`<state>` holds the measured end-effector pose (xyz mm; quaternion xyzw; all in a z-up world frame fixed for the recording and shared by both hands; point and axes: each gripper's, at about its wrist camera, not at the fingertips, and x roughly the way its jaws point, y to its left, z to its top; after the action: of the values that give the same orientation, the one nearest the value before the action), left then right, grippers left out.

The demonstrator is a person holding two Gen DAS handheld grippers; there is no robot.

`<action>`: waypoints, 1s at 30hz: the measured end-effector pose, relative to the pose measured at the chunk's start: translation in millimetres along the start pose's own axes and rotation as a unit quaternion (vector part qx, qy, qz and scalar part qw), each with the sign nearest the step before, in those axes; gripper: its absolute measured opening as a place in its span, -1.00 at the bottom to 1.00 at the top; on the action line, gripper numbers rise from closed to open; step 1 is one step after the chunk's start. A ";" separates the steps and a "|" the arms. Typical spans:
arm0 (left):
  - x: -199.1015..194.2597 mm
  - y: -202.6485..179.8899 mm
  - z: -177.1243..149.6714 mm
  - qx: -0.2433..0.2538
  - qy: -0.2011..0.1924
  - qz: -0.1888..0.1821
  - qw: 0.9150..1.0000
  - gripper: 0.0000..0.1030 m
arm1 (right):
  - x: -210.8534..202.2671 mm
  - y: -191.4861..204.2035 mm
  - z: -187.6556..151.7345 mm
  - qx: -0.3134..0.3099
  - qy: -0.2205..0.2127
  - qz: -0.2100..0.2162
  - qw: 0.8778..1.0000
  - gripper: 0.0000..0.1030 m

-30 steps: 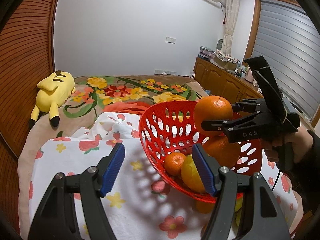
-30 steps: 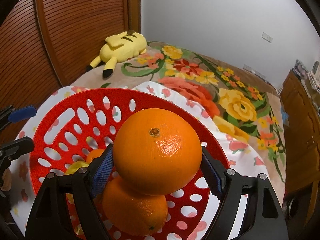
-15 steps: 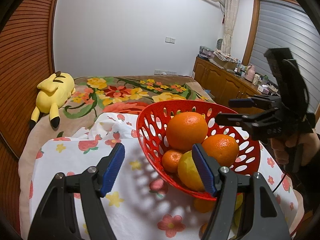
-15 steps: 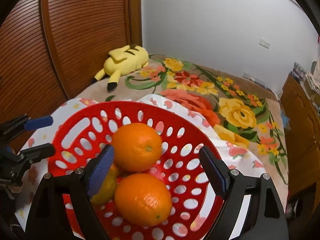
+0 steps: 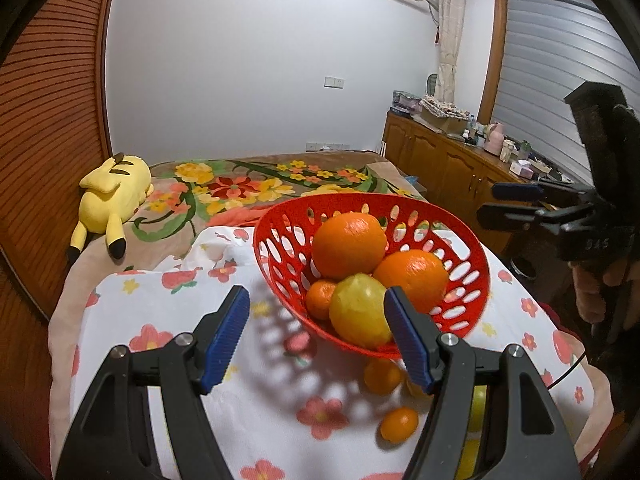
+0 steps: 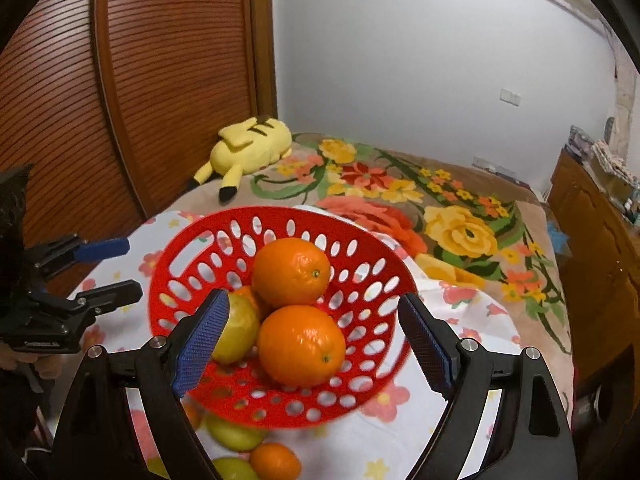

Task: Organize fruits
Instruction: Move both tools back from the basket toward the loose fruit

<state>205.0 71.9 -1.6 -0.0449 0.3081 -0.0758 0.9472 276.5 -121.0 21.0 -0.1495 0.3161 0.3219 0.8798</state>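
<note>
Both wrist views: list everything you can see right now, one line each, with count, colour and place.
Perforated plastic basket: one, red, on the floral cloth.
Large oranges: two, orange, stacked in the basket.
Round lemon-like fruit: one, yellow, at the basket's near side.
Small mandarin: one, orange, in the basket beside the yellow fruit.
Loose fruits: several, orange and yellow, on the cloth in front of the basket; exact count hidden.
Floral cloth: one, white with red flowers, over the bed's near end.
Flowered blanket: one, brown with yellow and red flowers, on the bed.
Plush toy: one, yellow, on the blanket by the wooden wall.
Wooden cabinet: one, brown, cluttered top.
Left gripper: black, blue pads, open, empty.
Right gripper: same, open, jaws just widened, empty.
</note>
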 end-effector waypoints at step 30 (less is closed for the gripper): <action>-44.0 -70.8 -79.8 0.029 0.052 -0.023 0.998 0.41 | -94.3 27.8 -130.9 0.088 -0.046 -0.023 0.995 0.73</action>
<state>114.6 6.6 -31.2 -0.0205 0.3534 -0.1088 0.9289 142.0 -205.8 -18.0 -0.0643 0.2990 0.2792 0.9102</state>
